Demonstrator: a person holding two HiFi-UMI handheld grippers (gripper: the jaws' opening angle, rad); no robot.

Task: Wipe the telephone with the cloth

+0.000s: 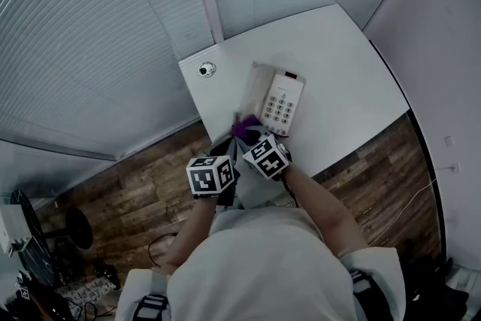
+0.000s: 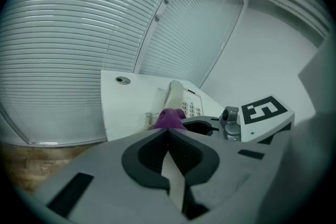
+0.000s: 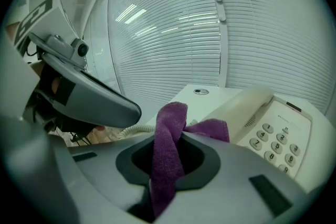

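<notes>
Beside the telephone (image 3: 273, 139), cloth (image 3: 170, 118) is clamped in right claw (image 3: 167, 147), left claw (image 2: 168, 132) closed empty; handset (image 3: 247, 105) could be dislodged by hard wiping.

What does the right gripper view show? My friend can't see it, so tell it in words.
The right gripper is shut on a purple cloth that sticks up between its jaws, close to a cream telephone on a white table. The left gripper shows at the left, with window blinds behind.
</notes>
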